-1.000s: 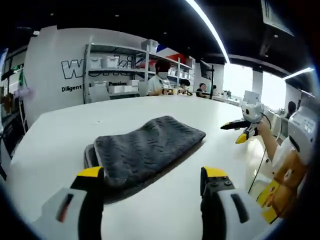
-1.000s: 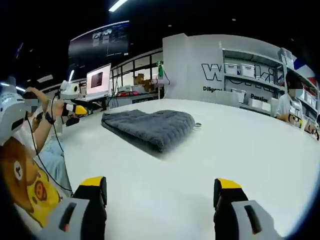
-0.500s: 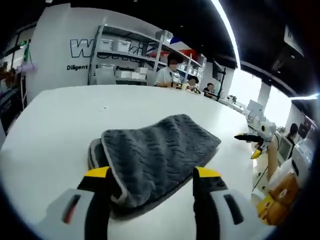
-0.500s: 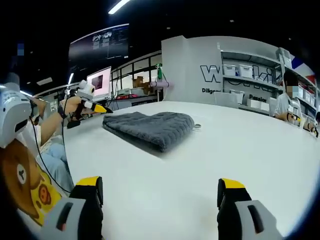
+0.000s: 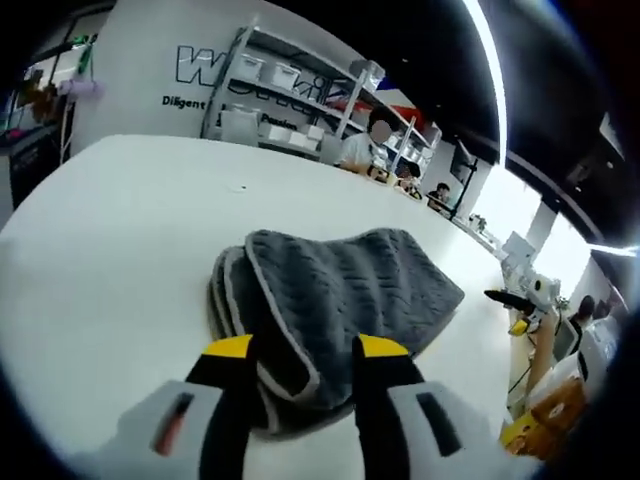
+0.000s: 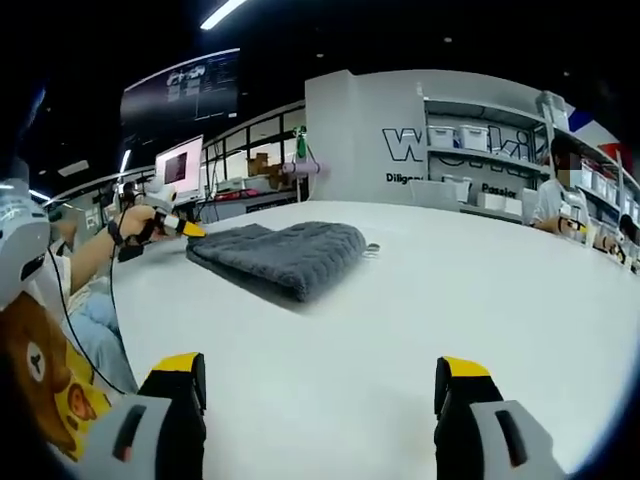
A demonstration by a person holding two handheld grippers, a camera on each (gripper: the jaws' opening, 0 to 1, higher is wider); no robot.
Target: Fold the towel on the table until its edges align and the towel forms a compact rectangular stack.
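Observation:
A grey towel [image 5: 345, 285], folded into a thick stack, lies on the white table [image 5: 90, 250]. My left gripper [image 5: 306, 350] is at the towel's near edge. Its yellow-tipped jaws stand partly narrowed on either side of the folded layers, with a gap still showing. In the right gripper view the towel [image 6: 285, 250] lies far ahead, with the left gripper [image 6: 172, 227] at its left end, held by a hand. My right gripper [image 6: 320, 372] hangs open wide over bare table [image 6: 450, 290], away from the towel. The right gripper [image 5: 512, 306] also shows past the towel's right end.
Shelves with white bins [image 5: 270, 85] line the back wall, and people sit at the table's far end [image 5: 375, 140]. A small object [image 6: 371, 247] lies just beyond the towel. A monitor [image 6: 180, 165] stands off the table's left side.
The left gripper has moved forward to the towel's near edge, and its jaws have narrowed around the folded layers. The right gripper has stayed open over the bare table.

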